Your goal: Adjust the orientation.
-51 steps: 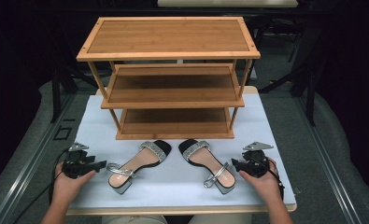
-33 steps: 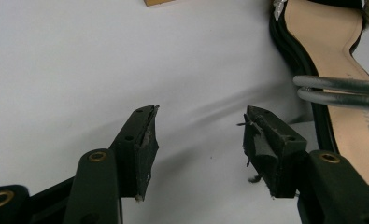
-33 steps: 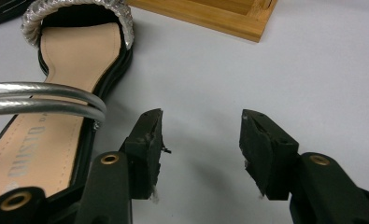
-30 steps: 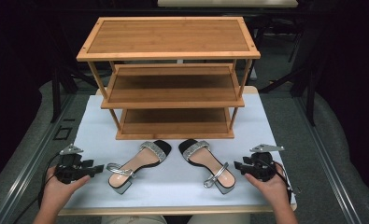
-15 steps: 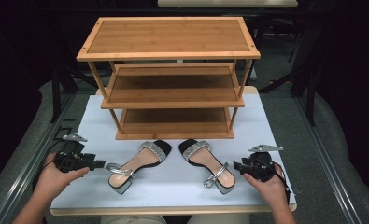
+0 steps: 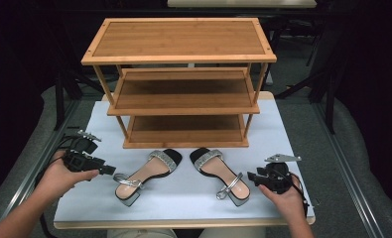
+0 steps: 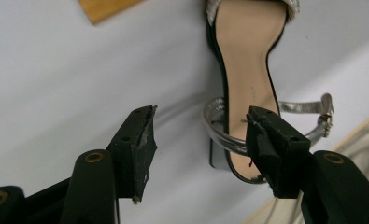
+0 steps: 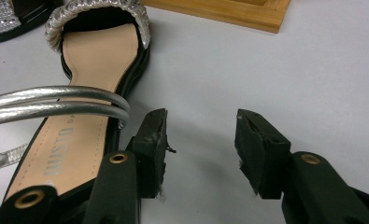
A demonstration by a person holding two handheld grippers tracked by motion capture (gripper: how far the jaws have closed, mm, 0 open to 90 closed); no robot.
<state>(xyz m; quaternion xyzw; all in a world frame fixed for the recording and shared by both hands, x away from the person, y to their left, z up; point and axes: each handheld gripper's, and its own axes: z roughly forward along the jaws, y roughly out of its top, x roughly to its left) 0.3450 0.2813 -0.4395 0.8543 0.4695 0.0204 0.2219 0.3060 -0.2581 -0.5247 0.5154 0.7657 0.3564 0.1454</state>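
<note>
Two black sandals with silver straps lie on the white table top, toes toward the rack: the left sandal (image 6: 146, 172) (image 7: 247, 56) and the right sandal (image 6: 222, 174) (image 8: 93, 93). My left gripper (image 6: 111, 170) (image 7: 201, 126) hovers just left of the left sandal's heel. Its jaws have just been opening and stand open, with nothing between them; the heel strap lies behind one jaw. My right gripper (image 6: 250, 176) (image 8: 201, 126) rests just right of the right sandal's heel. Its jaws have just been opening too and are open over bare table.
A three-tier bamboo shoe rack (image 6: 183, 84) (image 8: 229, 11) stands behind the sandals with all its shelves bare. The white table top (image 6: 283, 129) ends close in front of both hands, and dark floor surrounds it.
The left hand has lifted its gripper and carried it a little away from the table's front edge, beside the left sandal's heel. The right hand has stayed put.
</note>
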